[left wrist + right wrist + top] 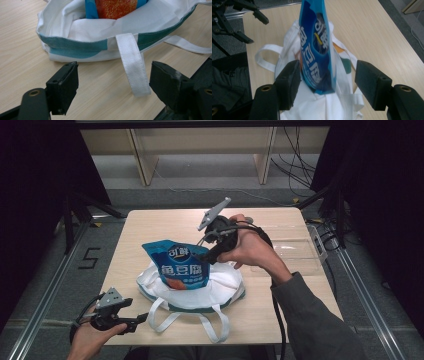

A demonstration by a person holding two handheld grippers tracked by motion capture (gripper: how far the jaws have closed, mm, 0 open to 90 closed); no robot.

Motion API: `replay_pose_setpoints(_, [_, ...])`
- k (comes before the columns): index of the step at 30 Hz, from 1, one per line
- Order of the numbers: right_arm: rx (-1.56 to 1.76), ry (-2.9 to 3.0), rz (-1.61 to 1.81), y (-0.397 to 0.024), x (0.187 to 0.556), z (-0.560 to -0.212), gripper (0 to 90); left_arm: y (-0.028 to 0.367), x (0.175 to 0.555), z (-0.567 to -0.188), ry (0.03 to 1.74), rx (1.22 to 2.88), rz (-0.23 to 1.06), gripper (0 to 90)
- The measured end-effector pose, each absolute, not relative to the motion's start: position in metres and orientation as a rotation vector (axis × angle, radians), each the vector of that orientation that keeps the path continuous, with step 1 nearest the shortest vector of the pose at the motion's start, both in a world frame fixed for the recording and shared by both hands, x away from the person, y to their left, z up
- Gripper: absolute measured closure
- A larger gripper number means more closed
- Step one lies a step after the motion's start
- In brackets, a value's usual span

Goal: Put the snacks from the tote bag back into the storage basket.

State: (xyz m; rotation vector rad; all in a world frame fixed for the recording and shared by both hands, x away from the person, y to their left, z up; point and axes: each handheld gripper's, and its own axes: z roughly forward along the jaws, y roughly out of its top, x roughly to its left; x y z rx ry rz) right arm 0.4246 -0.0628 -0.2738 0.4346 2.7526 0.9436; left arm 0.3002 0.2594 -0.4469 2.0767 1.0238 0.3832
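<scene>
- The blue printed plastic snack pouch stands upright in the white cloth tote bag with teal trim on the pale wooden table.
- The right tongs gape wide around the pouch, not pressing it.
- The left tongs are open, empty, near 1 white strap.

blue snack bag: stands up, bottom tucked inside tote (orange picture on front) | white tote bag: lies flat mid-table, teal trim, handles toward person
</scene>
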Motion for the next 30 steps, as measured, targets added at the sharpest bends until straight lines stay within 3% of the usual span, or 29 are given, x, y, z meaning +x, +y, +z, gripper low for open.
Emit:
replay_pose_setpoints(21, [0.406, 2.885, 0.710, 0.007, 0.455, -0.272, 47.0, 0.261, 0.302, -0.447, 0.985, 2.098, 0.407, 22.7])
replay_pose_setpoints(30, [0.331, 2.946, 0.616, 0.020, 0.469, -0.281, 60.3, 0.259, 0.300, -0.447, 1.011, 2.079, 0.385, 22.7])
